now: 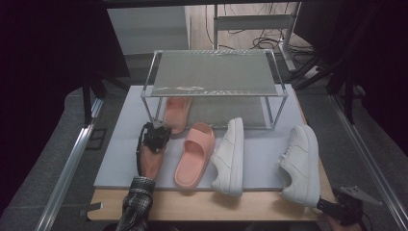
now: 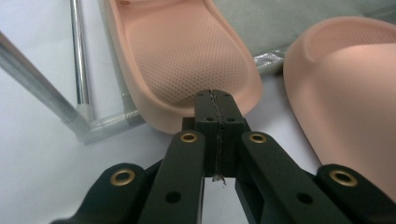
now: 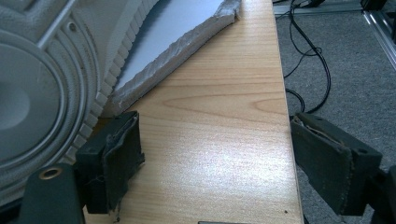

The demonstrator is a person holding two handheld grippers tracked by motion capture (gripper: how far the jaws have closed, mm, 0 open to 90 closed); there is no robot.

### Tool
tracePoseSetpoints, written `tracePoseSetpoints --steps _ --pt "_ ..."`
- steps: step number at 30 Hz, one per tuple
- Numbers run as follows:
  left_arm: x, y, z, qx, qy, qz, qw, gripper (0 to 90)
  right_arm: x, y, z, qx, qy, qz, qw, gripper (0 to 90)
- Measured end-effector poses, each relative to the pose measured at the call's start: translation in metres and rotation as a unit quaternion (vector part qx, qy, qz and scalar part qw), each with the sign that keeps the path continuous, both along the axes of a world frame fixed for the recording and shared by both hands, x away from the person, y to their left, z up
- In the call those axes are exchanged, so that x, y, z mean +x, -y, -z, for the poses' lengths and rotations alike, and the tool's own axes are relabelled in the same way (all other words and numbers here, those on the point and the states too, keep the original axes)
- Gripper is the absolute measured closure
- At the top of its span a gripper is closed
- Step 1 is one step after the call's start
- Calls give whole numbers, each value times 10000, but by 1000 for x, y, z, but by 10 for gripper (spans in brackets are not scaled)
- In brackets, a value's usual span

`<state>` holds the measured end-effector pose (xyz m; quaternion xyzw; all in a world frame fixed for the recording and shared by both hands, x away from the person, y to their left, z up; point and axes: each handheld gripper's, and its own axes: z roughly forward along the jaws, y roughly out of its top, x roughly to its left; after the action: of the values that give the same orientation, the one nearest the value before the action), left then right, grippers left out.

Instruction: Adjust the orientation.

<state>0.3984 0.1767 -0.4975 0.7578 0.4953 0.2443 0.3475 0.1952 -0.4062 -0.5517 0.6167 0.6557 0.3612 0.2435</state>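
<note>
The left gripper (image 1: 155,131) reaches forward from a plaid-sleeved forearm, its wrist nearly straight, and points at the heel of the pink slide (image 1: 177,113) that lies partly under the clear rack (image 1: 211,72). In the left gripper view its jaws are pressed flat together with nothing between them, their tips at that slide's (image 2: 187,60) heel rim; whether they touch it is unclear. The second pink slide (image 1: 195,154) lies just right of the rack's front left leg. The right gripper (image 1: 342,208) rests low at the table's near right corner, well clear of the rack, jaws spread wide over bare wood beside the right white sneaker's (image 1: 302,163) sole.
</note>
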Motion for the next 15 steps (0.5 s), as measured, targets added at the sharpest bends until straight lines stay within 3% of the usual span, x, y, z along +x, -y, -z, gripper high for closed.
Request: tracePoseSetpoints --steps 15 --pt "20 5 3 18 -64 -192 9998 898 0 0 0 16 3 1 10000 173"
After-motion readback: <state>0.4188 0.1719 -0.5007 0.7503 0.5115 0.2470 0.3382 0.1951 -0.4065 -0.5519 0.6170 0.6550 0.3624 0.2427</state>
